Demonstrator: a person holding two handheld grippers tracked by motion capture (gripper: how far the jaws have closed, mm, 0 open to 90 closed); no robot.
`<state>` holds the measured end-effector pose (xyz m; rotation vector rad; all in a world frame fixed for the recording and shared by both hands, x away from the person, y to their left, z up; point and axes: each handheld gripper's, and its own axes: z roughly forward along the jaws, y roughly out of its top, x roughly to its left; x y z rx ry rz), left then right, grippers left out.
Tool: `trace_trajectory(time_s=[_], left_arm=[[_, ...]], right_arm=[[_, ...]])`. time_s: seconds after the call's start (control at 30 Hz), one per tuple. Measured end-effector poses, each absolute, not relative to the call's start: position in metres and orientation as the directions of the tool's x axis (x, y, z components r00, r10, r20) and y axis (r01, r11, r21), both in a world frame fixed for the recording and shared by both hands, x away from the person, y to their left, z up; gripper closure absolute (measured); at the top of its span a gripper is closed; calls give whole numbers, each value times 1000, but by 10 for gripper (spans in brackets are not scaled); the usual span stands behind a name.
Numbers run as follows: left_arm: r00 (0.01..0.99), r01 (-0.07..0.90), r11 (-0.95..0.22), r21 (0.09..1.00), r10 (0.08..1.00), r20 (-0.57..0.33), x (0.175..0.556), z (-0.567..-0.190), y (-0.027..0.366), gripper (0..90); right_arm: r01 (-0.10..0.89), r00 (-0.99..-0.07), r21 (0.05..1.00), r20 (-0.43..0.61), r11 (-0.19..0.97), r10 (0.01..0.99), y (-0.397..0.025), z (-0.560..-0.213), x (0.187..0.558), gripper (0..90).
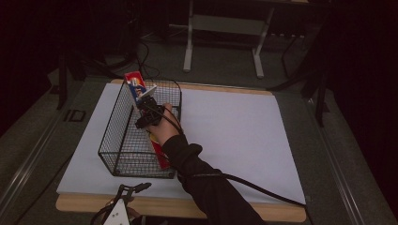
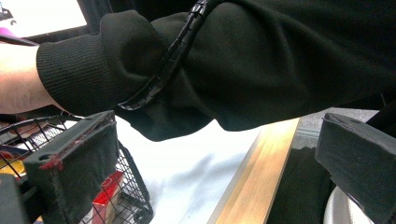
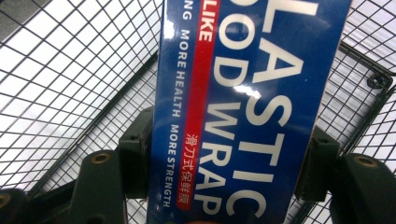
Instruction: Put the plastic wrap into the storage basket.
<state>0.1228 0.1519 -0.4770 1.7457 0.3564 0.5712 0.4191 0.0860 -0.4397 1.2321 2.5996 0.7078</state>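
In the high view, the right gripper (image 1: pixel 149 108) sits over the wire basket (image 1: pixel 112 140), clamped on a long plastic wrap box (image 1: pixel 136 86) that rises past its jaws and out over the basket's far rim. The left gripper (image 1: pixel 123 199) rests nearer, at the table edge (image 1: pixel 84 206). In the left gripper view its jaws stand wide apart, holding nothing, a black sleeve (image 2: pixel 261 60) ahead of them. In the right gripper view both jaws press the box's (image 3: pixel 243 112) sides, mesh behind.

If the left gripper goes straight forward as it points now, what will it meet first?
Most likely the black sleeve of the person's other arm, which crosses right ahead of the open left gripper. The wire basket lies lower and to one side. Depth is hard to judge here.
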Motion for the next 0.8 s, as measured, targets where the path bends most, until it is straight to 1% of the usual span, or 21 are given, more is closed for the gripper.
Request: trace_trajectory(time_s=[0.3,0.53,0.6,0.7,0.73,0.8], left_arm=[[834,-60,-253,965,518,188,123,-477,151,1],[835,-60,-253,966,517,187,123,-477,151,1],[836,-61,-255,965,516,189,123,-477,151,1],[836,-59,-256,965,516,188,123,-477,151,1],[835,-60,-256,965,516,189,123,-477,151,1],[835,-61,-255,965,516,189,123,-477,151,1]], right_arm=[[686,-639,474,28,552,769,88,-445,423,353],[681,-648,479,41,554,761,85,-444,424,323],[674,-651,493,46,550,757,83,-442,423,315],[653,-663,532,58,539,746,78,-434,419,205],[653,-663,532,58,539,746,78,-434,419,205],[632,-685,547,62,549,726,76,-428,416,164]])
